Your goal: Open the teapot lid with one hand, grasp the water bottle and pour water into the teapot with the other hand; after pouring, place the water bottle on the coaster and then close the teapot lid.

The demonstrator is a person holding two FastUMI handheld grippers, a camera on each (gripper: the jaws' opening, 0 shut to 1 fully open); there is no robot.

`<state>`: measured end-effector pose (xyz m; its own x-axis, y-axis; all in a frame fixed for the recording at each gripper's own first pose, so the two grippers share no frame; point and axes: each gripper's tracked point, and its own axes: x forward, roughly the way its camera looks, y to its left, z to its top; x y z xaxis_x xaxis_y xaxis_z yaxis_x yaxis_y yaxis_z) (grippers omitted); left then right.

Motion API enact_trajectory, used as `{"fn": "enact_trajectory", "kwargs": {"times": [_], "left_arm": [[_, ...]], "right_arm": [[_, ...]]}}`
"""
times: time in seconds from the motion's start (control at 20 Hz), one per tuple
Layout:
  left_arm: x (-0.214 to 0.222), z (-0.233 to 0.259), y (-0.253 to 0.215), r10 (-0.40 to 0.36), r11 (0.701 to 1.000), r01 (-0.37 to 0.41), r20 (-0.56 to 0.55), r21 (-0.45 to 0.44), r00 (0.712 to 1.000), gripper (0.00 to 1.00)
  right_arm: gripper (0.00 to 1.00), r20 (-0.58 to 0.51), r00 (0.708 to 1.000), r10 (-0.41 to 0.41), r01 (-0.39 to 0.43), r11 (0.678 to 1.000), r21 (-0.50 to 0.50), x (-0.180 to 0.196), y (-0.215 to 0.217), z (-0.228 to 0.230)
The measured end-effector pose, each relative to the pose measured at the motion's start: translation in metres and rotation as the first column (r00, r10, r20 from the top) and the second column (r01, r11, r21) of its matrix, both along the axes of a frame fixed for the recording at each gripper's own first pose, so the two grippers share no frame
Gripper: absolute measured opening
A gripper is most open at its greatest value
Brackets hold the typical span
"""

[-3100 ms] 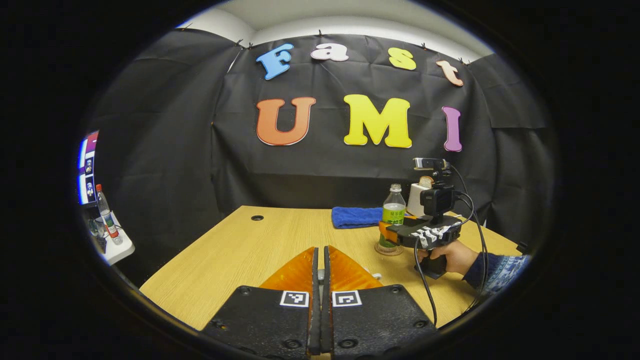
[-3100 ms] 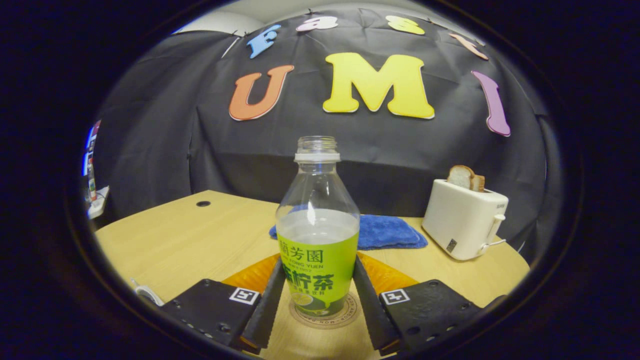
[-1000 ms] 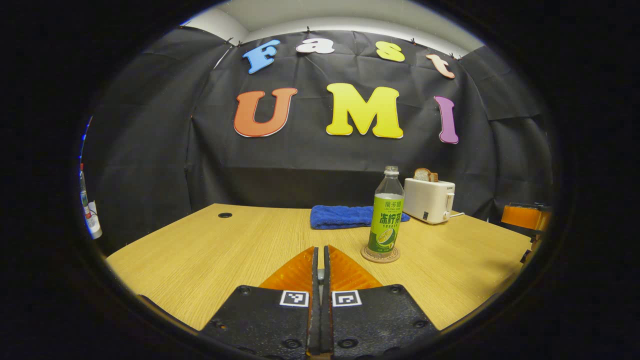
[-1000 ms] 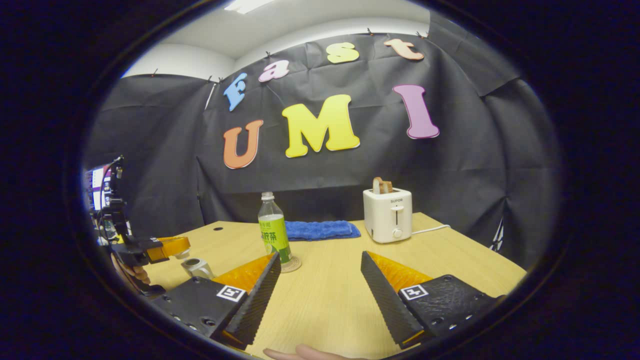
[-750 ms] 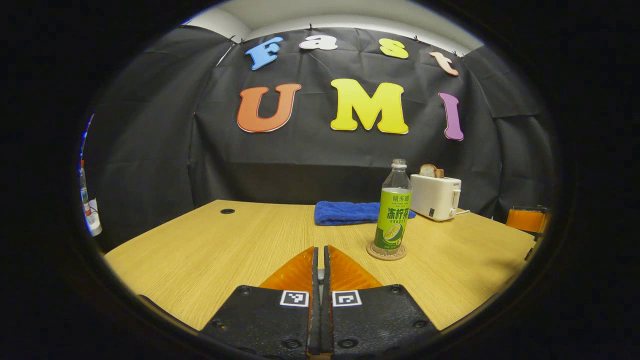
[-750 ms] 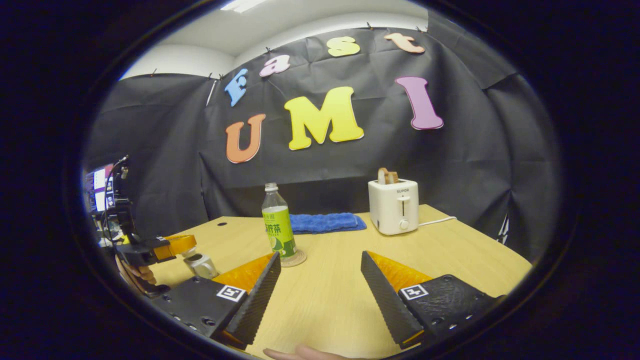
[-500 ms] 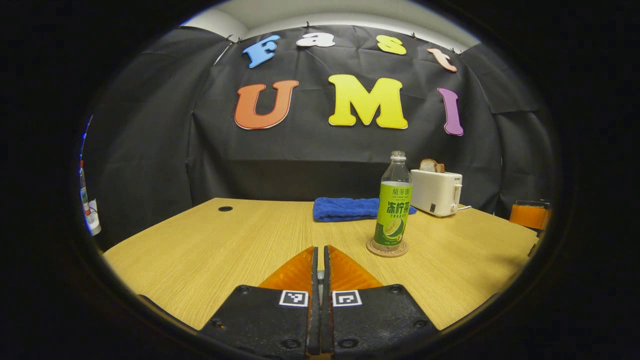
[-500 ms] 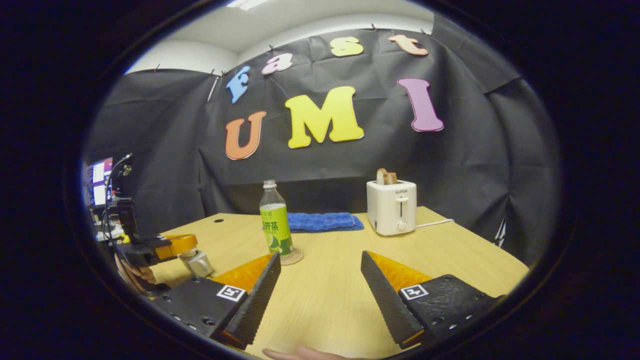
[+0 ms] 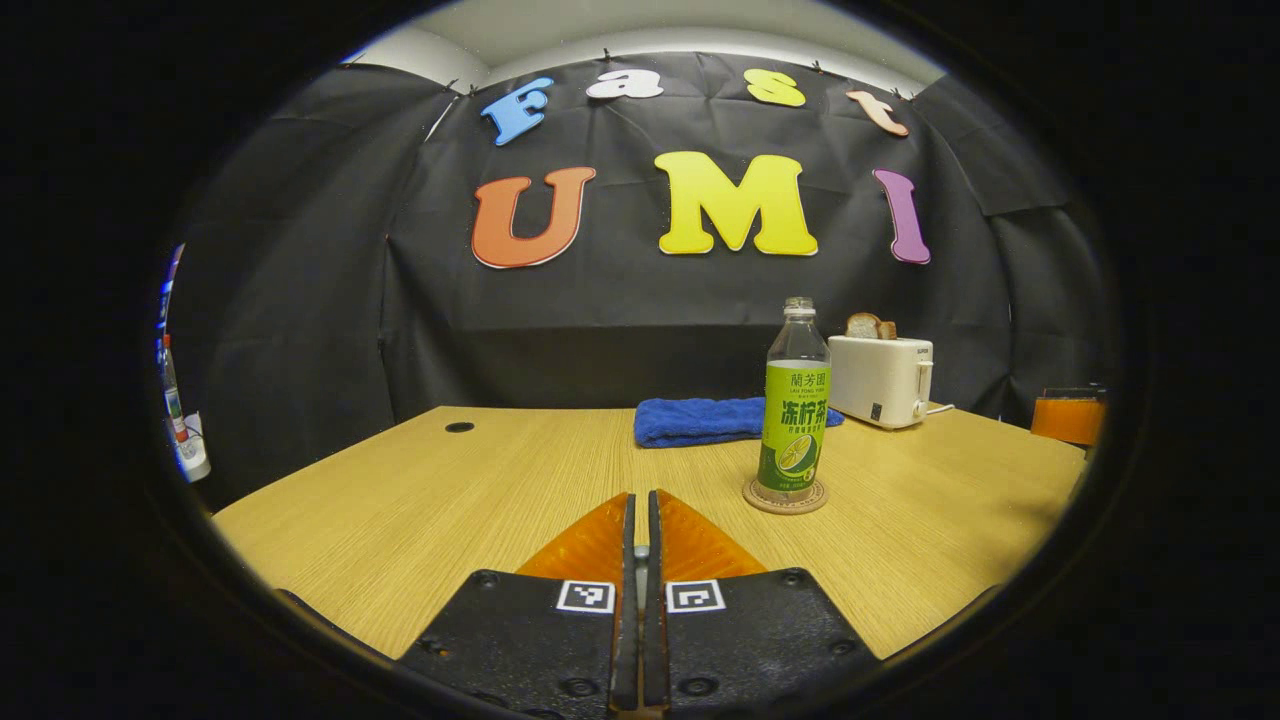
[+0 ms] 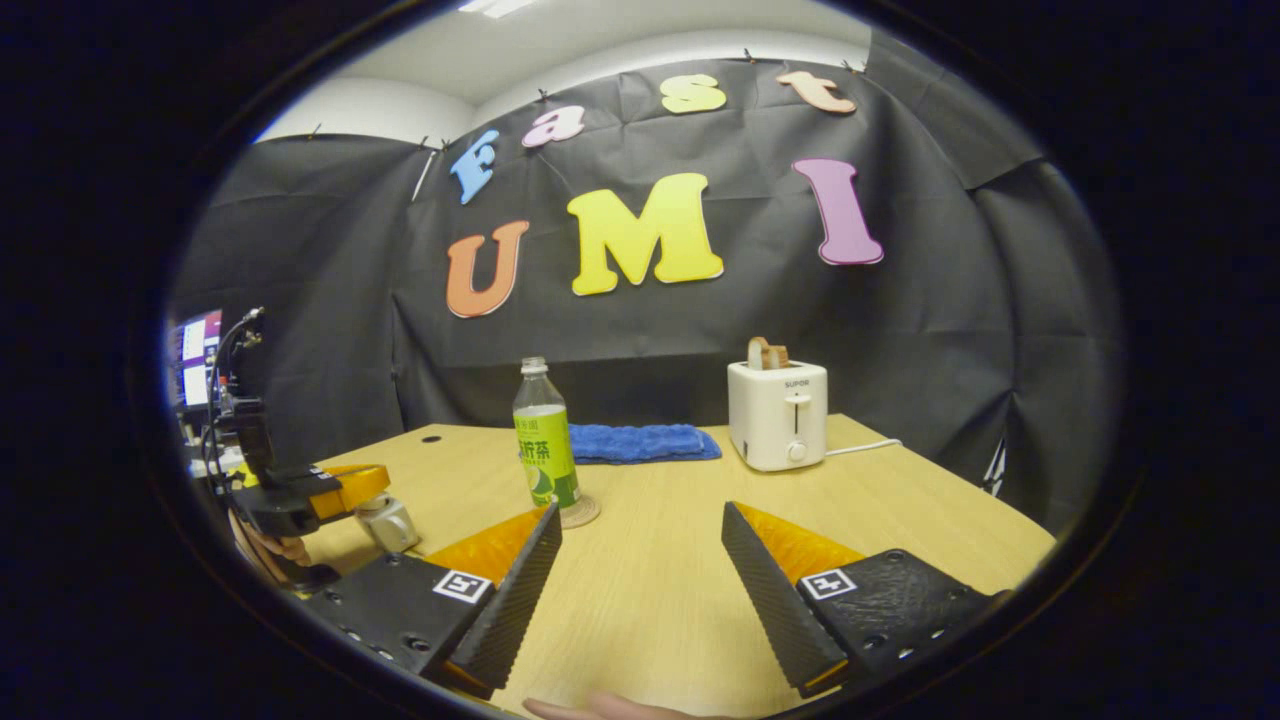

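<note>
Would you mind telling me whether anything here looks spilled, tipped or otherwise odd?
Nothing stands out. The bottle stands upright on its coaster, uncapped, with no spill on the table. The towel lies flat and the toaster sits upright holding bread.

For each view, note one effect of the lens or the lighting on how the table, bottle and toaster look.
Left gripper view: fisheye bends the table edge into a curve; the water bottle on its coaster stays sharp. Right gripper view: a ceiling light glares at top; the toaster is crisp, and the table rim dims.
</note>
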<state>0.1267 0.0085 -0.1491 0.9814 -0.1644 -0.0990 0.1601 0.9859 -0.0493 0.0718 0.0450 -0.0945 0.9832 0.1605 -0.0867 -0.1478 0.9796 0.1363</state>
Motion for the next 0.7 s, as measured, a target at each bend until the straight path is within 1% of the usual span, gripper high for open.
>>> {"fn": "enact_trajectory", "kwargs": {"times": [0.05,0.1,0.15,0.25,0.3,0.35,0.4,0.5,0.55,0.6,0.65,0.7], "left_arm": [[0.0,0.0,0.001,-0.001,1.0,0.001,0.002,0.003,1.0,0.05],[0.0,0.001,0.002,0.004,1.0,-0.004,0.011,0.001,1.0,0.05],[0.001,0.002,0.002,0.003,1.0,-0.003,0.017,-0.001,1.0,0.05],[0.004,-0.001,0.0,-0.006,1.0,0.006,0.011,-0.004,1.0,0.06],[0.005,-0.005,-0.005,-0.023,1.0,0.023,-0.007,0.003,1.0,0.07],[0.004,-0.007,-0.004,-0.017,1.0,0.017,-0.007,0.011,1.0,0.08],[0.006,-0.005,-0.003,-0.013,1.0,0.013,-0.007,0.015,1.0,0.09],[0.002,-0.005,-0.003,-0.011,1.0,0.011,-0.008,0.015,1.0,0.09],[0.001,-0.007,-0.006,-0.017,1.0,0.018,-0.017,0.017,1.0,0.11],[0.001,-0.009,-0.005,-0.012,1.0,0.013,-0.025,0.025,1.0,0.26],[0.002,-0.01,-0.004,-0.007,0.999,0.008,-0.032,0.034,0.999,0.35],[0.002,-0.01,-0.005,-0.004,0.999,0.005,-0.04,0.039,0.999,0.47]], "right_arm": [[0.93,-0.003,1.0,0.005,-0.005,1.0,-0.004,0.0,0.002,-0.002],[0.96,-0.004,1.0,0.009,-0.009,1.0,-0.011,0.0,0.004,-0.004],[0.93,-0.005,1.0,0.009,-0.009,1.0,-0.019,0.001,0.005,-0.005],[0.93,-0.012,1.0,0.013,-0.013,1.0,-0.025,0.002,0.008,-0.009],[0.93,-0.019,1.0,0.017,-0.017,1.0,-0.025,0.002,0.01,-0.011],[0.93,-0.026,0.999,0.018,-0.019,0.999,-0.026,0.003,0.011,-0.014],[0.96,-0.031,0.999,0.022,-0.023,0.999,-0.027,0.003,0.012,-0.016],[0.96,-0.035,0.999,0.025,-0.026,0.999,-0.037,0.003,0.014,-0.017],[0.93,-0.03,0.999,0.025,-0.026,0.999,-0.04,0.002,0.013,-0.015],[0.96,-0.023,0.999,0.027,-0.028,0.999,-0.041,0.001,0.014,-0.013],[0.96,-0.017,0.999,0.029,-0.03,0.999,-0.043,0.001,0.015,-0.012],[0.96,-0.014,1.0,0.028,-0.029,0.998,-0.047,0.0,0.015,-0.011]]}}
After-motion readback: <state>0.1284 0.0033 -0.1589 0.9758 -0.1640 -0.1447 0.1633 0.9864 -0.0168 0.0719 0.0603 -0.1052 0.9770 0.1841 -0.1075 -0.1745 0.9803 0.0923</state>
